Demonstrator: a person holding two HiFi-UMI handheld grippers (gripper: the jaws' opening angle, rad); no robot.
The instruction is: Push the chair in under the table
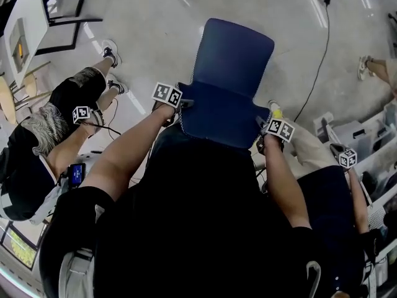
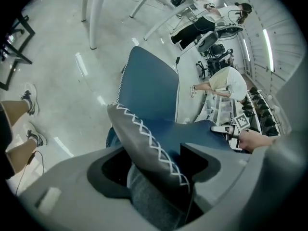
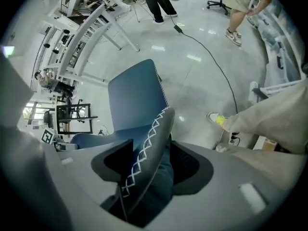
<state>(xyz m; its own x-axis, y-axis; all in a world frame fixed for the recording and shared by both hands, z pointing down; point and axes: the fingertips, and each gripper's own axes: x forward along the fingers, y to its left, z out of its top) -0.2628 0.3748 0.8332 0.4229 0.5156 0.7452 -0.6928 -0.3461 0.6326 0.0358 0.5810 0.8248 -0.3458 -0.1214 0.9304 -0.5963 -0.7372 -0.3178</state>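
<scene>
We are standing right behind the blue chair (image 1: 234,58), which is sitting on open floor (image 1: 155,17), not yet under anything. White table legs (image 2: 94,18) are showing beyond the chair's seat. We are placing the left gripper (image 1: 181,106) at the left end of the chair's backrest (image 1: 220,117) and the right gripper (image 1: 263,131) at its right end, 1 per side so a push should run straight. Both pairs of jaws are standing wide, straddling the backrest's stitched top edge without pinching it. We are judging that closing on it comes next, then pushing.
</scene>
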